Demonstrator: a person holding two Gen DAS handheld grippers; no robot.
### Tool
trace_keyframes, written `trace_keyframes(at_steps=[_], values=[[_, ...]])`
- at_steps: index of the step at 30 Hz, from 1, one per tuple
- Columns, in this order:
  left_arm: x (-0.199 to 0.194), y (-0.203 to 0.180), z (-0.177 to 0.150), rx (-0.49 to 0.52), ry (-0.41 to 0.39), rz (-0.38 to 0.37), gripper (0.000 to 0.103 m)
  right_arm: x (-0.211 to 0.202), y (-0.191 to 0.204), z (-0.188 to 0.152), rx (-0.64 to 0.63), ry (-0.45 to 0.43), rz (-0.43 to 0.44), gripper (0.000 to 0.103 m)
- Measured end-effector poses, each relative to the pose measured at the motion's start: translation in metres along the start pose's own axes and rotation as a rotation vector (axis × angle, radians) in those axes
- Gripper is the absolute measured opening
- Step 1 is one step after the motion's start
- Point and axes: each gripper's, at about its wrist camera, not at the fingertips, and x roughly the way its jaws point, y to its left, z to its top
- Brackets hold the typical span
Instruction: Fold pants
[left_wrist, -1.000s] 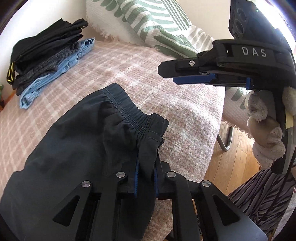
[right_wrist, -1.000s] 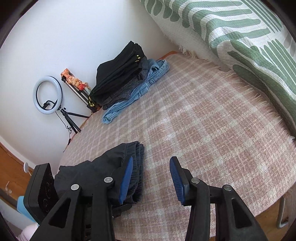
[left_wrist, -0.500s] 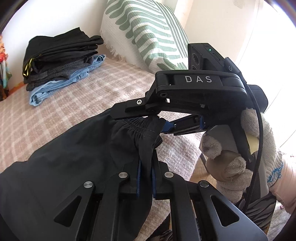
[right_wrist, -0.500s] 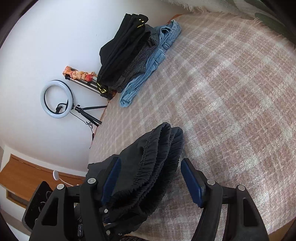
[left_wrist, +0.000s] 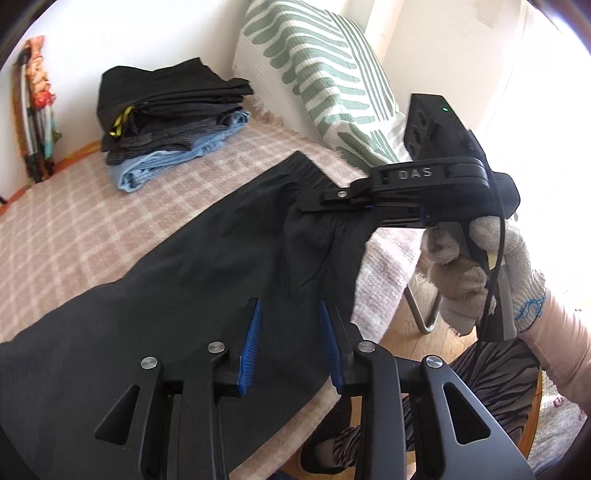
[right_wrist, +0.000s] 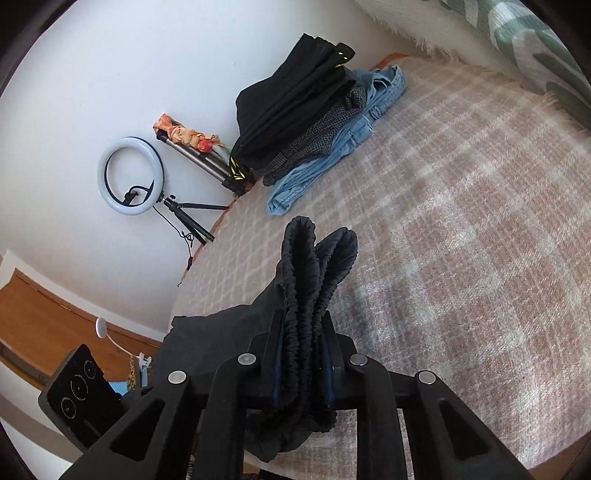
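Dark pants (left_wrist: 207, 266) lie spread on the pink plaid blanket (left_wrist: 110, 221). In the left wrist view my left gripper (left_wrist: 290, 332) hovers over the fabric near the waist. Its jaws are opening, the blue pads (left_wrist: 251, 343) stand apart and pinch nothing. My right gripper (left_wrist: 332, 199), held by a gloved hand (left_wrist: 480, 266), grips the waistband from the right. In the right wrist view the right gripper (right_wrist: 301, 369) is closing, and its pads press on the bunched elastic waistband (right_wrist: 317, 258), which sticks up between the fingers.
A stack of folded clothes (left_wrist: 166, 122) sits at the blanket's far corner, also seen as the folded stack (right_wrist: 306, 122). A green-striped pillow (left_wrist: 325, 81) leans at the back. A ring light (right_wrist: 129, 181) stands by the wall. The bed's edge drops to wooden floor (left_wrist: 406, 325).
The left gripper has let go of the waistband, opened and drawn back. The right gripper moved in wide open and has closed on the bunched waistband.
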Motion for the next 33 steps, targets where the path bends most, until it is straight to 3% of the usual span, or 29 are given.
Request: trace_keyframes(at_steps=[4,9,15,18,23,25,29,33], values=[[-0.026,0.055,-0.017,-0.055,-0.008,0.217,0.030,0.002,0.008,0.000,-0.059,-0.015,-0.117,0.015],[-0.030,0.107,-0.045,-0.143,0.037,0.354,0.030,0.005,0.012,0.001,-0.035,0.006,-0.083,0.015],[-0.012,0.132,-0.081,-0.172,0.123,0.351,0.030,-0.010,0.075,0.009,-0.091,-0.034,0.016,0.015],[-0.023,0.135,-0.084,-0.179,0.099,0.333,0.030,-0.006,0.119,0.009,-0.136,-0.033,0.055,0.015],[-0.083,0.154,-0.091,-0.212,0.017,0.341,0.030,0.023,0.198,0.003,-0.229,0.004,0.112,0.015],[-0.110,0.168,-0.099,-0.233,-0.004,0.369,0.031,0.042,0.230,-0.001,-0.274,0.024,0.124,0.015],[-0.161,0.205,-0.128,-0.277,-0.022,0.495,0.031,0.084,0.284,-0.014,-0.341,0.073,0.161,0.015],[-0.205,0.248,-0.167,-0.400,-0.050,0.570,0.031,0.127,0.331,-0.033,-0.403,0.126,0.188,0.015]])
